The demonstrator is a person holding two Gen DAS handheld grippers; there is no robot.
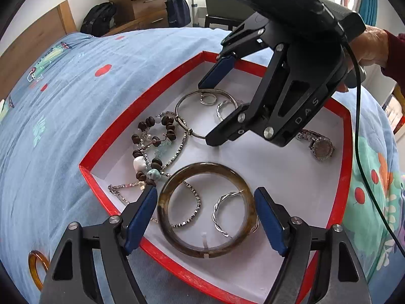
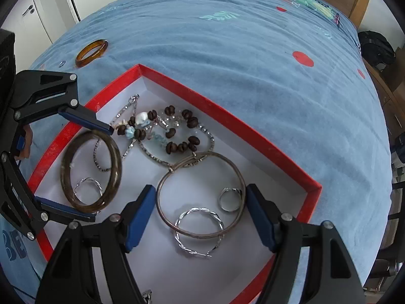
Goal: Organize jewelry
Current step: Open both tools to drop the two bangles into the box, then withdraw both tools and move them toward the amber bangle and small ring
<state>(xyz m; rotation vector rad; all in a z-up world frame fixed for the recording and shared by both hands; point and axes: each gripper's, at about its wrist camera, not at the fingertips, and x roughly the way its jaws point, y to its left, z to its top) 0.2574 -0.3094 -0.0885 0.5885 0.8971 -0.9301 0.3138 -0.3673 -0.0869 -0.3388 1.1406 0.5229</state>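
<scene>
Left wrist view: a blue bedspread (image 1: 76, 126) carries one red-rimmed box (image 1: 141, 98) with a white floor, holding the jewelry. Two grippers hang over it, jaws spread, neither pinching anything: the left gripper (image 1: 205, 217) straddles one brown bangle (image 1: 177, 238), the right gripper (image 2: 200, 217) straddles one thin silver bangle (image 2: 162, 202). Also inside lie one beaded bracelet (image 1: 149, 149), one wristwatch (image 1: 321, 148) and one small ring (image 2: 229, 200). One amber bangle (image 2: 91, 52) rests outside on the bedspread.

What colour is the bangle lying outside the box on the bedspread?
Translucent amber-orange bangle; the right wrist view shows it best.
</scene>
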